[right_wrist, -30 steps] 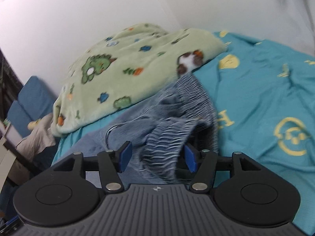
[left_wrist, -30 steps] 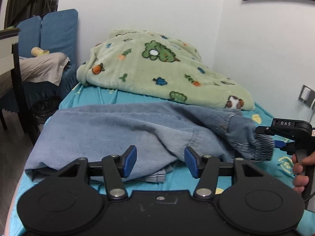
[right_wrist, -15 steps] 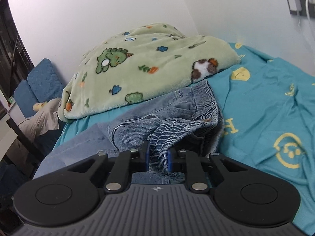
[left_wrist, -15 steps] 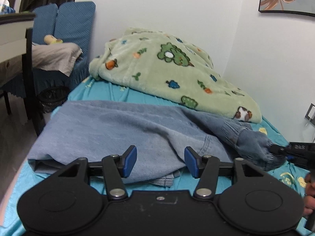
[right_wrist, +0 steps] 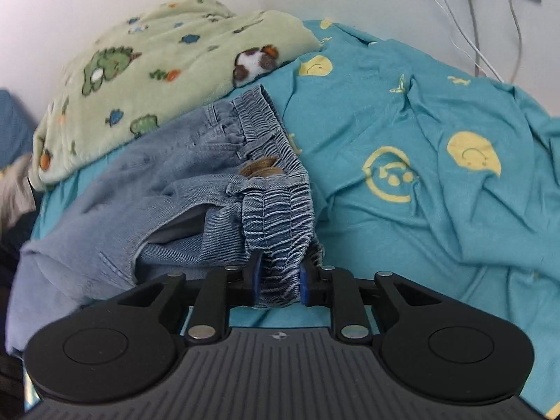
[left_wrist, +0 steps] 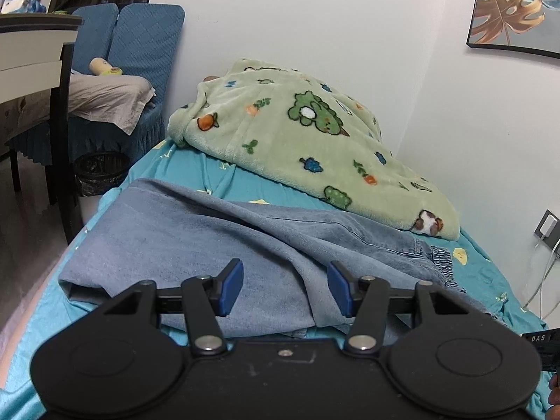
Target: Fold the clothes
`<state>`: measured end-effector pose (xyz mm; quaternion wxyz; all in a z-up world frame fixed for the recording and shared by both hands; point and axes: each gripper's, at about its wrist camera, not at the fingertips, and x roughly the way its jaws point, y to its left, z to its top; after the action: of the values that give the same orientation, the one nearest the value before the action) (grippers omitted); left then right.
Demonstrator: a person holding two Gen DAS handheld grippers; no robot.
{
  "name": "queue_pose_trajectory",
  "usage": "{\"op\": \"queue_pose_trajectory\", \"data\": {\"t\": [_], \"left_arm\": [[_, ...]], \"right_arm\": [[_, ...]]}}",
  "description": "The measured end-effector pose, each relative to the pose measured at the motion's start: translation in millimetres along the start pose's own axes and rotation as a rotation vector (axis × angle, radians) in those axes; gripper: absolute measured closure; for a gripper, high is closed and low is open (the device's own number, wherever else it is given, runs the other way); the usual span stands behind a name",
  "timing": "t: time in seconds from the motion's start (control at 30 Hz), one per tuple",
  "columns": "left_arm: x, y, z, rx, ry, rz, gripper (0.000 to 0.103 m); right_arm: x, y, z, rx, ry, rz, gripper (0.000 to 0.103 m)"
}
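Note:
A pair of light blue jeans point(left_wrist: 210, 231) lies across the teal bed sheet point(left_wrist: 224, 178), legs to the left. My left gripper point(left_wrist: 285, 290) is open and empty, just above the near edge of the jeans' legs. In the right wrist view my right gripper point(right_wrist: 280, 280) is shut on the elastic waistband point(right_wrist: 276, 217) of the jeans point(right_wrist: 140, 182), which bunches up between the blue pads. A corner of the right gripper shows at the left wrist view's lower right edge.
A green cartoon-print blanket point(left_wrist: 308, 140) is heaped at the back of the bed against the wall. A blue covered chair point(left_wrist: 133, 52) with a grey cloth, a dark bin point(left_wrist: 98, 171) and a desk point(left_wrist: 35, 49) stand left. Cables point(right_wrist: 472, 35) hang at the right wall.
My right gripper closed on the jeans' waistband and then shifted with it toward the near side. The left gripper stayed open and moved forward over the jeans' legs.

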<state>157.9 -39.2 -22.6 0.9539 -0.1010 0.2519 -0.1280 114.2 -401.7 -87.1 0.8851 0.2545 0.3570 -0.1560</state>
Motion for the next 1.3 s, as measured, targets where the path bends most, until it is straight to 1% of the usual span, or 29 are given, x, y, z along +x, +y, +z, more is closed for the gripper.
{"op": "queue_pose_trajectory", "data": {"t": [0.1,0.13,0.17,0.2,0.27,0.3,0.33,0.37,0.4,0.43,0.47,0.53,0.63,0.73,0.8,0.9,0.93,1.0,1.03,1.07,1.17,1.3], "left_arm": [[-1.9,0.9,0.3,-0.003,0.0,-0.005,0.053],[-2.5,1.2,0.4,-0.005,0.0,-0.008,0.053],[-2.8,1.1,0.4,-0.006,0.0,-0.011,0.053],[-3.1,0.1,0.5,-0.007,0.002,-0.014,0.053],[-3.9,-0.9,0.5,-0.005,0.006,-0.021,0.053],[-4.1,-1.8,0.3,-0.003,0.008,-0.022,0.053],[-4.2,-2.7,0.0,0.001,0.008,-0.021,0.053],[-4.1,-3.5,-0.4,0.005,0.008,-0.02,0.053],[-4.1,-3.5,-0.4,0.007,0.007,-0.014,0.053],[-4.1,-3.3,-0.3,0.009,0.006,-0.007,0.053],[-4.0,-2.4,-0.3,0.005,0.005,0.0,0.052],[-2.8,0.4,-0.9,-0.009,0.009,0.008,0.052],[0.8,4.1,-1.0,-0.032,0.019,0.02,0.052],[5.7,9.2,-0.8,-0.063,0.034,0.025,0.052],[9.5,11.9,0.4,-0.087,0.042,0.029,0.052],[14.9,15.9,1.3,-0.106,0.053,0.031,0.052],[16.7,16.0,1.2,-0.107,0.056,0.033,0.052],[20.6,16.8,1.6,-0.108,0.061,0.031,0.052],[22.6,17.6,2.1,-0.111,0.061,0.034,0.052],[24.1,18.3,2.7,-0.116,0.06,0.034,0.052],[24.9,23.3,3.9,-0.144,0.061,0.028,0.052],[19.0,31.7,9.0,-0.194,0.044,0.023,0.052]], "right_arm": [[-15.8,7.9,-2.7,0.005,-0.053,-0.014,0.074],[-22.2,8.9,-3.8,0.006,-0.079,-0.016,0.062],[-29.4,8.9,-5.1,0.017,-0.109,-0.013,0.054],[-36.2,8.8,-6.3,0.027,-0.136,-0.006,0.054],[-44.5,7.6,-6.7,0.054,-0.163,0.036,0.054],[-45.1,8.1,-6.4,0.07,-0.158,0.079,0.054],[-40.7,9.7,-6.4,0.09,-0.132,0.149,0.05],[-36.2,11.3,-6.4,0.111,-0.106,0.218,0.042],[-31.1,13.3,-6.8,0.131,-0.078,0.283,0.037],[-22.8,17.3,-9.4,0.153,-0.046,0.326,0.031],[-14.5,21.3,-12.1,0.174,-0.013,0.369,0.028],[6.7,30.6,-16.1,0.212,0.056,0.437,0.028],[41.0,43.1,-18.9,0.292,0.139,0.508,0.027],[73.1,49.7,-20.9,0.395,0.19,0.529,0.027],[90.6,49.7,-21.3,0.461,0.195,0.549,0.027],[102.9,47.2,-23.4,0.545,0.175,0.579,0.027],[105.5,46.0,-24.2,0.556,0.168,0.578,0.03],[104.8,42.9,-26.3,0.548,0.169,0.557,0.049],[104.2,41.8,-26.3,0.546,0.177,0.544,0.068],[103.1,40.7,-26.0,0.544,0.182,0.532,0.082],[87.7,42.2,-19.6,0.524,0.13,0.536,0.09],[54.6,40.0,-7.6,0.485,0.079,0.551,0.093]]}}
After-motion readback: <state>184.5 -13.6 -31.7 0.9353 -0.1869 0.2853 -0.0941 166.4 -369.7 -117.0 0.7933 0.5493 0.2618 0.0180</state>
